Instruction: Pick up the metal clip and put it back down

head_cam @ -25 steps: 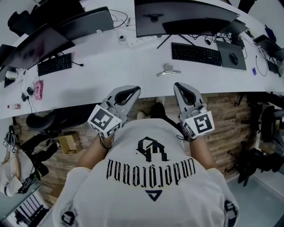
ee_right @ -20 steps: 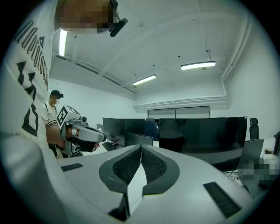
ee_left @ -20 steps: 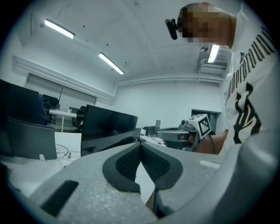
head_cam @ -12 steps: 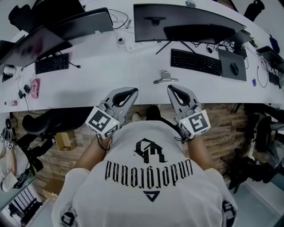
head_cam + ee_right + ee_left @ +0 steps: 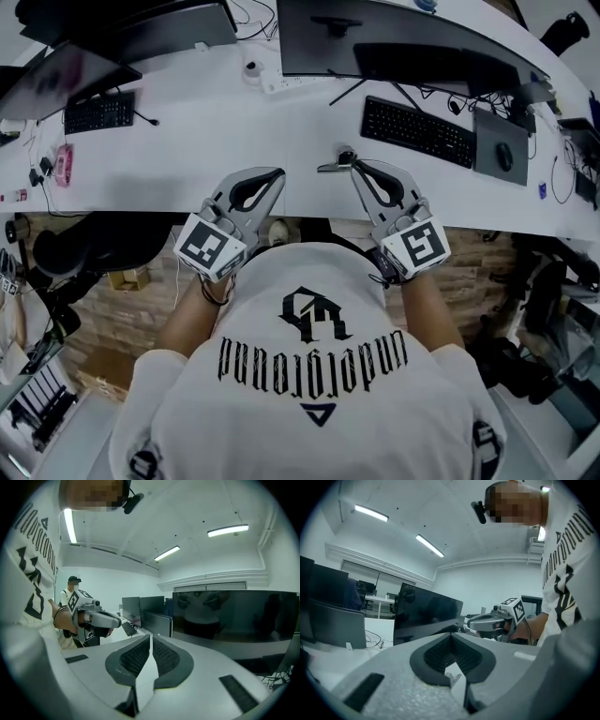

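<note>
Head view gives us the left gripper [image 5: 277,176] left of centre, over the near edge of the white tabletop [image 5: 206,131], its fingers clenched together on nothing. At centre the metal clip [image 5: 335,165] lies on the tabletop, left of the black keyboard [image 5: 417,131]. Just right of it sits the tip of the right gripper [image 5: 356,169]; we cannot tell whether they touch. Its fingers are closed to a thin slit, empty.

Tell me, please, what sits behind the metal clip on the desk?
Behind the metal clip is bare white desk, then the monitor's stand leg and, further right, a black keyboard. The right gripper tip covers the clip's right end.
</note>
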A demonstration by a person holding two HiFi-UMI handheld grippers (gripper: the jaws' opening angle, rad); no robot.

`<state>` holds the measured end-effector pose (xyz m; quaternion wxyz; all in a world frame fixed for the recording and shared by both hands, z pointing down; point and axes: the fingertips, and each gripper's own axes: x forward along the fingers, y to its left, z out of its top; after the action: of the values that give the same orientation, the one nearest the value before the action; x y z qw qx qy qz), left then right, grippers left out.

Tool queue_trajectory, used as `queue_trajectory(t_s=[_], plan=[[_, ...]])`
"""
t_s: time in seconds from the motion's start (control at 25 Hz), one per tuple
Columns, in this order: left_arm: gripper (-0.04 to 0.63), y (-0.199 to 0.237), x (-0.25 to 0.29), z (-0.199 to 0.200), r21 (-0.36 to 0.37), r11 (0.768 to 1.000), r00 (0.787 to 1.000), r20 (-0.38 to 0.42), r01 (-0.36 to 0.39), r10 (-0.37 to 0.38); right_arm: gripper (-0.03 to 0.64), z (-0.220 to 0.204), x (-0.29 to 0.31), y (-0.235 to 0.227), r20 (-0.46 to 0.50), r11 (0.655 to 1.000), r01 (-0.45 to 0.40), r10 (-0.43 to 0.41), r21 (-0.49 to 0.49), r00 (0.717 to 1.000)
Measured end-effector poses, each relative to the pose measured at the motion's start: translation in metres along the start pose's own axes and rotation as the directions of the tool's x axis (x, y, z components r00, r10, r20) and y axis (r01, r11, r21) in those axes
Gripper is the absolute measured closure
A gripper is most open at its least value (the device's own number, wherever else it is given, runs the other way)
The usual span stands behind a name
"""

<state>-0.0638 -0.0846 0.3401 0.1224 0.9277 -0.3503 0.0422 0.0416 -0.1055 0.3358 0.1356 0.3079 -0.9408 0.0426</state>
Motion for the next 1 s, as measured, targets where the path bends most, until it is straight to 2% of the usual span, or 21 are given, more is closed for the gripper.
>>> queue_trajectory(t_s=[0.12,0.28,0.56,0.76,1.0], plan=[[0.581,0.014,0.019,-0.006,0.002,1.0,1.0,-0.008,-0.023,0.023,0.6,-0.008,0.011,-0.024,-0.012,1.0,-0.019,0.018,-0.013,1.0],[0.58,0.026,0.032,-0.019,-0.032,0.997,0.997,-0.034,-0.065,0.064,0.6,-0.026,0.024,-0.044,-0.042,0.997,-0.081,0.081,-0.002,0.996],[0.58,0.037,0.064,-0.044,-0.061,0.991,0.99,-0.085,-0.12,0.115,0.598,-0.071,0.044,-0.07,-0.118,0.98,-0.195,0.198,0.038,0.973],[0.58,0.044,0.082,-0.065,-0.106,0.986,0.987,-0.109,-0.131,0.119,0.595,-0.104,0.055,-0.088,-0.136,0.969,-0.206,0.224,0.133,0.965],[0.58,0.056,0.101,-0.098,-0.095,0.988,0.981,-0.16,-0.123,0.107,0.549,-0.145,0.068,-0.086,-0.218,0.953,-0.274,0.297,0.13,0.93]])
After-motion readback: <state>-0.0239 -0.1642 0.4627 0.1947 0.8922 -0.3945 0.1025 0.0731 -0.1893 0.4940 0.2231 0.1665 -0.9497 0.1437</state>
